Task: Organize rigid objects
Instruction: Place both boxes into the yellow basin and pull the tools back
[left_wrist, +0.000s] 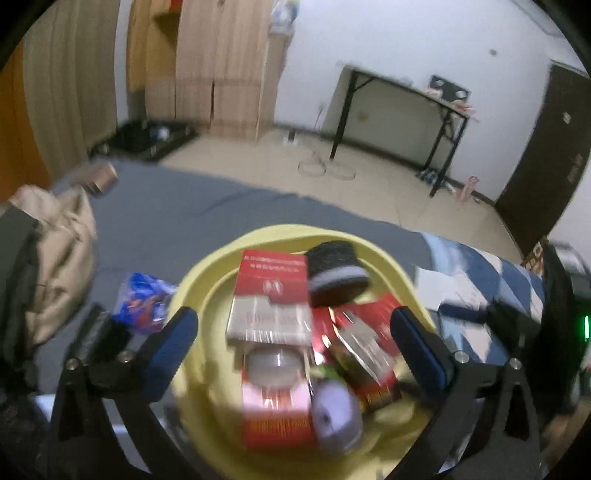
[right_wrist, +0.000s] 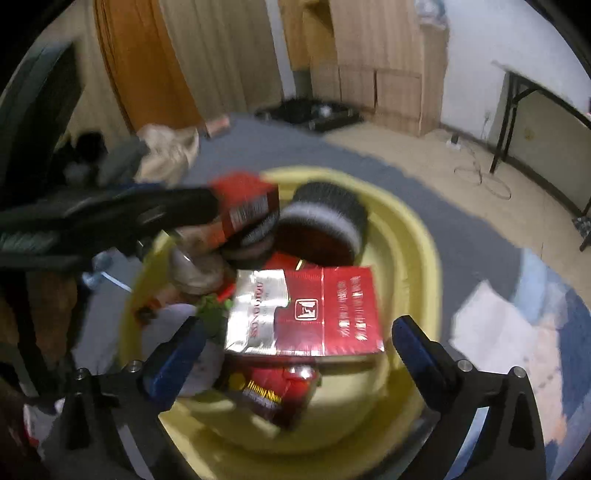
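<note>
A yellow basin (left_wrist: 207, 280) (right_wrist: 413, 236) stands on a grey sheet, filled with rigid items. On top lie a red and silver box (left_wrist: 269, 299) (right_wrist: 306, 314), a black round tin with a grey band (left_wrist: 336, 273) (right_wrist: 325, 214), red packets (left_wrist: 365, 354) (right_wrist: 280, 391) and a lilac round object (left_wrist: 336, 413). My left gripper (left_wrist: 297, 336) hangs wide open over the basin, nothing between its blue pads. My right gripper (right_wrist: 295, 350) is also wide open above the red and silver box. In the right wrist view, a small red box (right_wrist: 243, 206) blurs at the left gripper (right_wrist: 192, 210) tip.
Left of the basin lie a blue wrapper (left_wrist: 142, 302), a black brush-like thing (left_wrist: 99, 332), beige cloth (left_wrist: 62, 258) and a brown can (left_wrist: 101, 177). White paper (left_wrist: 439, 284) on blue patterned fabric (left_wrist: 480, 266) sits to the right. Floor, cartons and a folding table lie beyond.
</note>
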